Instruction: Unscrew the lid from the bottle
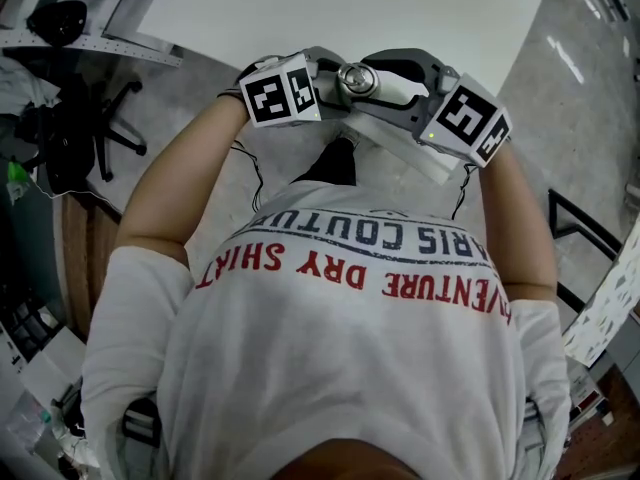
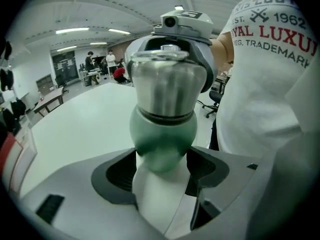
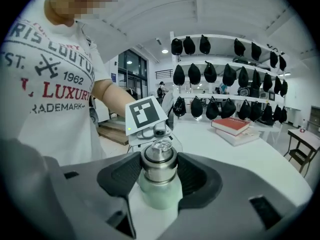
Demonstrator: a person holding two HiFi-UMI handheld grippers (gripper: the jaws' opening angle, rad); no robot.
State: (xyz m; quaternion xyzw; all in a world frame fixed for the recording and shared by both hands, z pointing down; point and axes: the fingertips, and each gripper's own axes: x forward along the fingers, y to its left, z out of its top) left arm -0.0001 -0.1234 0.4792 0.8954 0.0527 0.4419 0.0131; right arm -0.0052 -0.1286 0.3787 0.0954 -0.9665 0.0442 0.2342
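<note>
A bottle with a white body, a pale green shoulder (image 2: 162, 134) and a steel lid (image 2: 167, 86) is held up in front of the person's chest. My left gripper (image 2: 162, 166) is shut on the body just below the green shoulder. My right gripper (image 3: 159, 171) is shut on the steel lid (image 3: 159, 166), its dark pads pressing on both sides. In the head view only the lid's top (image 1: 357, 78) shows, between the left gripper (image 1: 330, 88) and the right gripper (image 1: 385, 73); the body is hidden.
A large white table (image 1: 340, 8) lies just ahead of the grippers. A black office chair (image 1: 100, 138) stands at the left. Two books (image 3: 235, 129) lie on the table's far side, below shelves of black helmets (image 3: 225, 74). People (image 2: 100, 64) stand far off.
</note>
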